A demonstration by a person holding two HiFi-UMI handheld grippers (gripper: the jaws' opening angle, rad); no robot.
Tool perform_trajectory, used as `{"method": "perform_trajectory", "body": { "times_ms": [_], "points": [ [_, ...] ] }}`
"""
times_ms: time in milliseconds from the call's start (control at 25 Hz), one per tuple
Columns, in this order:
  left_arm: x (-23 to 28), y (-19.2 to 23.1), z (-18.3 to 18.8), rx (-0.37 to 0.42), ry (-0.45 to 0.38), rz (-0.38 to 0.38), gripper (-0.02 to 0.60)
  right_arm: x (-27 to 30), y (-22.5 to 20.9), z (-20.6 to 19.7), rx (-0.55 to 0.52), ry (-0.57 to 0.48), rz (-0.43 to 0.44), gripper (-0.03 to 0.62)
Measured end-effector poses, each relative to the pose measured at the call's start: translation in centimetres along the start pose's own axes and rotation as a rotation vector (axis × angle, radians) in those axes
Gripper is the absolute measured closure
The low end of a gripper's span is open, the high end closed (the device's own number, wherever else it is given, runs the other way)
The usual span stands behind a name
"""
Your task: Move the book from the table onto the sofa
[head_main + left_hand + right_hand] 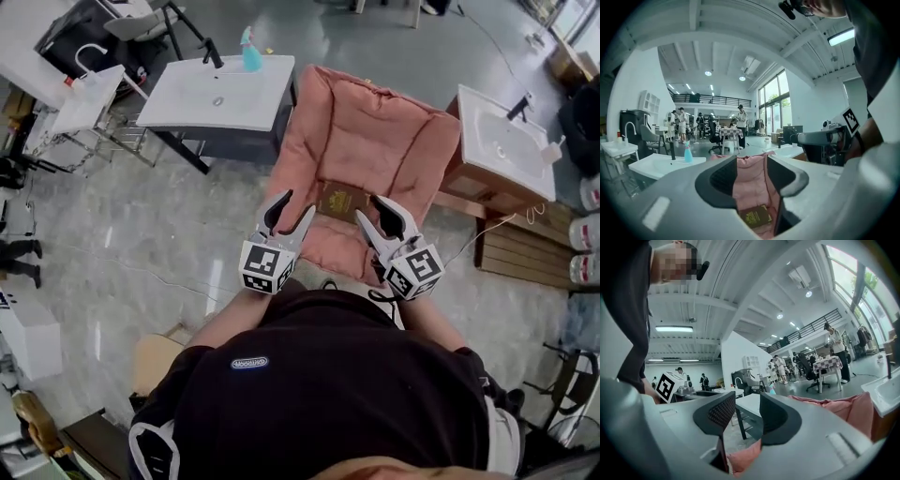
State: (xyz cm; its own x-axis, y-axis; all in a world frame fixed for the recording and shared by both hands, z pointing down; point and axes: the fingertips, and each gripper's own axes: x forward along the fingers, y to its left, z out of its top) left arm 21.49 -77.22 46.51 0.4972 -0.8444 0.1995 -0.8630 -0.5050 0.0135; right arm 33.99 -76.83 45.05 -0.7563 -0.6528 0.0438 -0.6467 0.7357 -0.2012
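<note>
at the far left of the head view a white washbasin (220,94) stands on the grey floor, and a blue spray bottle (250,52) stands upright at its back edge. to the right of it is the pink sofa (375,131), a padded seat with a quilted cushion. the left gripper (293,208) hangs above the front left part of the seat; in the left gripper view its two jaws are spread apart and nothing is between them, only the pink cushion shows through the gap. the book (339,202), brown with a gold emblem on the cover, lies flat on the sofa seat, between the two grippers in the head view and touching neither of them. the right gripper (367,208) is just right of the book, above the front right part of the seat; in the right gripper view its jaws also stand apart and hold nothing. further to the right a second washbasin (502,141) stands beside the sofa. at the bottom of the head view the person's dark shirt (328,394) fills the frame
</note>
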Motion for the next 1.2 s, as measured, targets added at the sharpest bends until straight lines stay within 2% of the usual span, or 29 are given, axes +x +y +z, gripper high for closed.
{"method": "perform_trajectory", "body": {
  "times_ms": [320, 600, 800, 1040, 1200],
  "points": [
    [-8.1, 4.9, 1.4, -0.037, -0.065, 0.209, 0.384, 4.7, 6.6, 2.0, -0.041, -0.019, 0.193, 0.402],
    [-18.5, 7.6, 3.1, 0.006, -0.147, 0.409, 0.413, 7.0, 15.5, 3.1, -0.091, -0.036, 0.36, 0.402],
    [-28.9, 7.1, 3.1, 0.044, -0.192, 0.576, 0.413, 6.4, 24.6, 3.1, -0.113, -0.067, 0.496, 0.41],
    [-44.2, 5.7, 1.3, 0.041, -0.189, 0.788, 0.413, 4.5, 38.6, 2.2, -0.116, -0.059, 0.712, 0.41],
    [-53.0, 4.0, 0.0, 0.026, -0.171, 0.924, 0.413, 2.5, 46.5, 0.5, -0.113, -0.044, 0.84, 0.41]
  ]
}}
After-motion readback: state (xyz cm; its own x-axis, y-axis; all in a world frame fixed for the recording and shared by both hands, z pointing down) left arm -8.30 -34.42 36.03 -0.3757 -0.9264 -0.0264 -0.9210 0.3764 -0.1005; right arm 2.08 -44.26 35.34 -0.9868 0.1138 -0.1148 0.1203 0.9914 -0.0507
